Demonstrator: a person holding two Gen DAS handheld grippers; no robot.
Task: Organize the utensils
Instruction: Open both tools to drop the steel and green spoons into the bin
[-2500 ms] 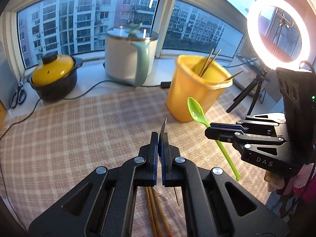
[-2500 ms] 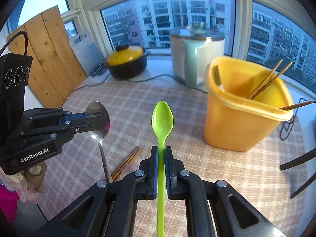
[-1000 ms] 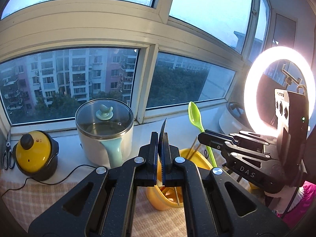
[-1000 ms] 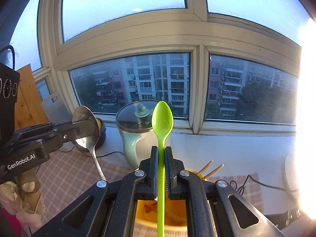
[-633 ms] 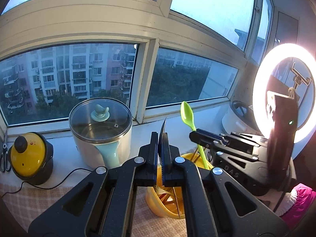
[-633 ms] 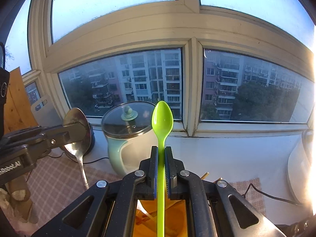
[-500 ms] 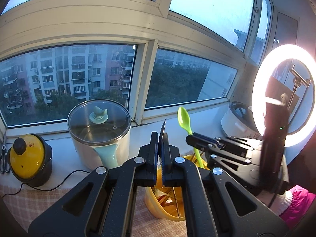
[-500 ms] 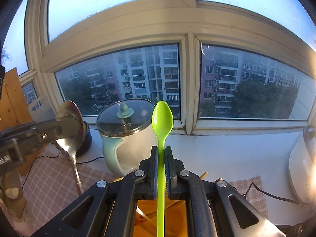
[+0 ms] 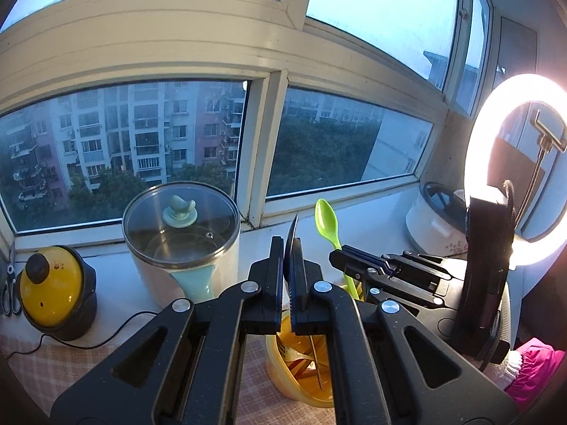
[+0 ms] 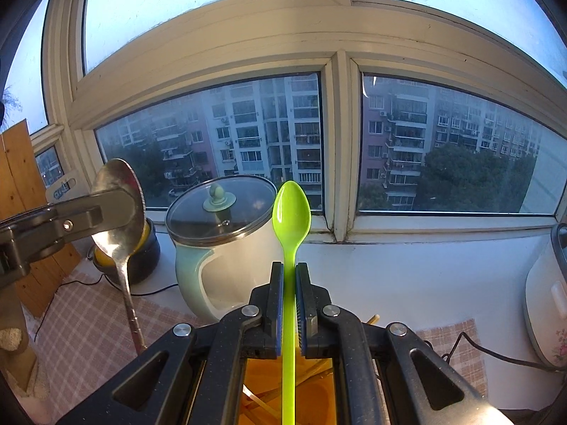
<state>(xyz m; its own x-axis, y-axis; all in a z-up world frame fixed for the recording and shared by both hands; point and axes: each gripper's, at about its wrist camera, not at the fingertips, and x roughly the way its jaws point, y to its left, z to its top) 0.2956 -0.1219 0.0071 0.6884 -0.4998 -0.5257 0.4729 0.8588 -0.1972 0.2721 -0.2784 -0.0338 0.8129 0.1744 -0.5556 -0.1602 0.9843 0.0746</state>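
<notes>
My left gripper (image 9: 290, 248) is shut on a metal spoon (image 9: 293, 228), seen edge-on with its bowl up. The spoon's thin handle hangs down over the yellow utensil bin (image 9: 283, 364) just below. In the right wrist view the same metal spoon (image 10: 118, 205) and left gripper (image 10: 106, 212) are at the left. My right gripper (image 10: 290, 279) is shut on a green plastic spoon (image 10: 292, 212), bowl up, its handle running down over the bin's open top (image 10: 262, 382). Chopsticks lie inside the bin. From the left wrist view, the right gripper (image 9: 340, 260) and green spoon (image 9: 327, 221) sit close on the right.
A white pot (image 9: 180, 244) with a glass lid and mint handle stands on the sill behind the bin. A yellow-lidded black pot (image 9: 53, 290) is at the left, a rice cooker (image 9: 432, 219) and lit ring light (image 9: 514, 163) at the right. Wooden boards (image 10: 17, 191) lean far left.
Both grippers rose from the checked tablecloth with their spoons and came over the yellow bin. In the last second the right gripper drew nearer the left one and sank a little.
</notes>
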